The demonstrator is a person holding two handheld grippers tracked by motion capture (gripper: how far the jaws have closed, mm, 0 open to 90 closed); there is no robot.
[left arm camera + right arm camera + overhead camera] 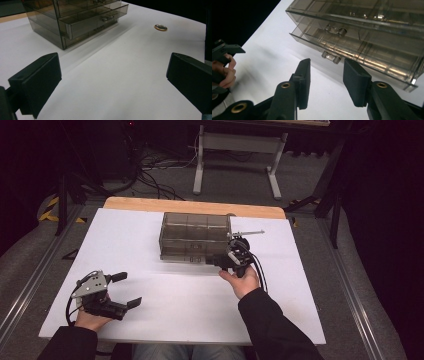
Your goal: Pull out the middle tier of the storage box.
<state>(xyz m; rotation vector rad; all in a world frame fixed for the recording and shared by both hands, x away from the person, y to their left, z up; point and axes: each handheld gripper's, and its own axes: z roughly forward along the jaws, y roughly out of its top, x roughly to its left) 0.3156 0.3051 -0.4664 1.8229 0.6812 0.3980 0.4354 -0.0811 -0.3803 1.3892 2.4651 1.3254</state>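
A smoky clear drawer cabinet [195,236] stands at the middle back of the white tabletop [150,245]. Its lower drawer [352,53] sticks out a little. My right gripper [222,260] is at the cabinet's front right. In the right gripper view it [327,67] is open, and the lower drawer's small clear handle [331,57] sits just beyond the gap between its jaws, untouched. My left gripper [129,290] is near the front left of the table, wide open and holding nothing. In the left gripper view its jaws [113,72] point across bare table towards the cabinet [75,17].
A small gold ring-shaped object [160,27] lies on the white surface to the right of the cabinet in the left gripper view. A wooden strip [195,206] runs along the table's far edge. Beyond it are a desk frame [237,157] and cables on the floor.
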